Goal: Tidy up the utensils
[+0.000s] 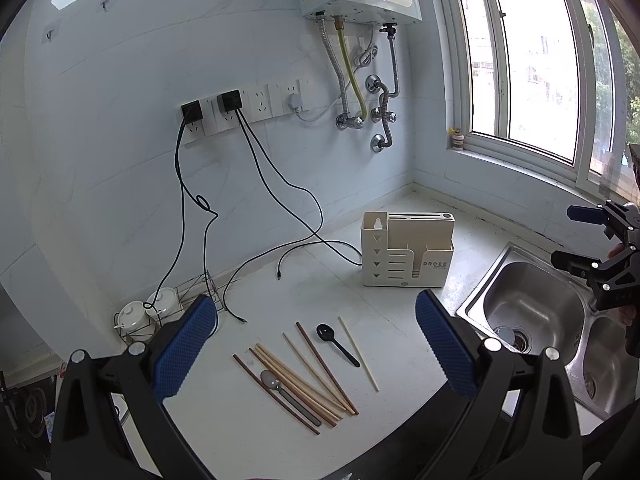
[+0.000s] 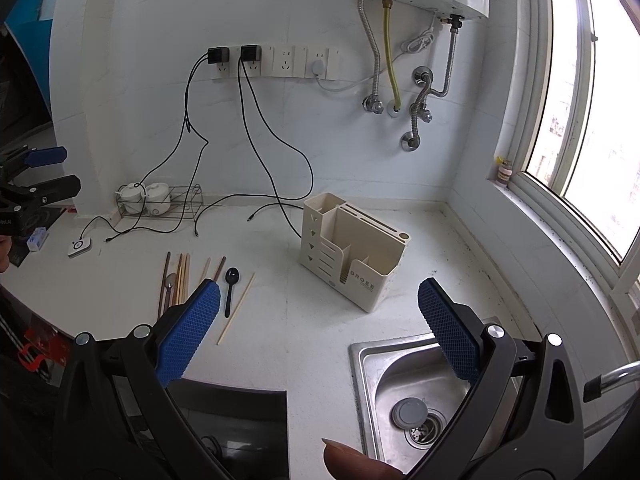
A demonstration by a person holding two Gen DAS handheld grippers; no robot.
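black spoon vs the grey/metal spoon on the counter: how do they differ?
The black spoon is matte black throughout; the metal spoon has a shiny bowl and a grey handle. The black spoon lies on bare counter between chopsticks, apart from them; the metal spoon lies on the chopstick bundle. The black spoon is nearer the utensil holder. Both lie flat, bowls toward the wall, and neither is gripped.
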